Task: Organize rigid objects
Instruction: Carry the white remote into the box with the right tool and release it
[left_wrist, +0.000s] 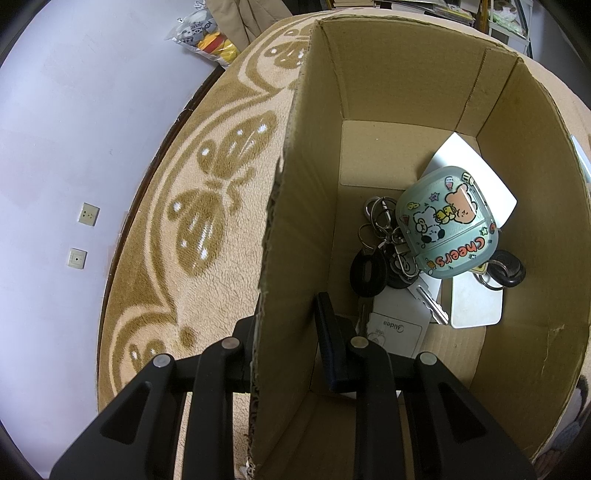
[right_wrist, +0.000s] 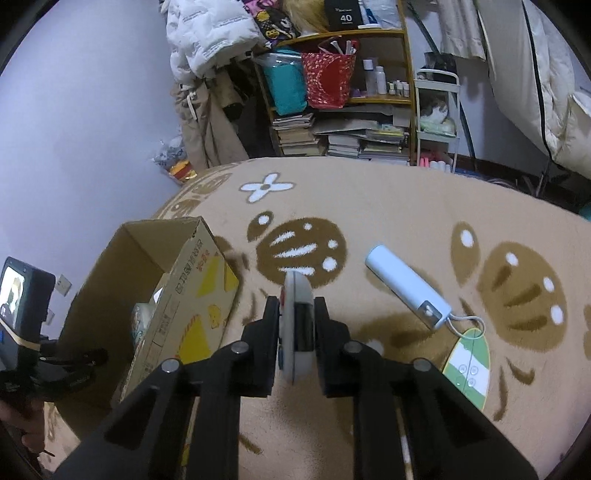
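My left gripper (left_wrist: 286, 332) is shut on the near wall of a cardboard box (left_wrist: 291, 206), one finger outside and one inside. In the box lie a green cartoon case (left_wrist: 447, 221), a bunch of keys (left_wrist: 384, 254) and white cards (left_wrist: 476, 302). My right gripper (right_wrist: 295, 325) is shut on a grey remote control (right_wrist: 297, 317), held on edge above the blanket, right of the box (right_wrist: 184, 295). A light blue power bank (right_wrist: 406, 288) and a green-and-white card (right_wrist: 469, 365) lie on the blanket to the right.
A beige blanket with brown butterfly pattern (right_wrist: 369, 206) covers the surface. The left gripper and hand (right_wrist: 26, 332) show at the left edge. Shelves with books and bags (right_wrist: 343, 92) stand behind. A white wall with sockets (left_wrist: 88, 214) is on the left.
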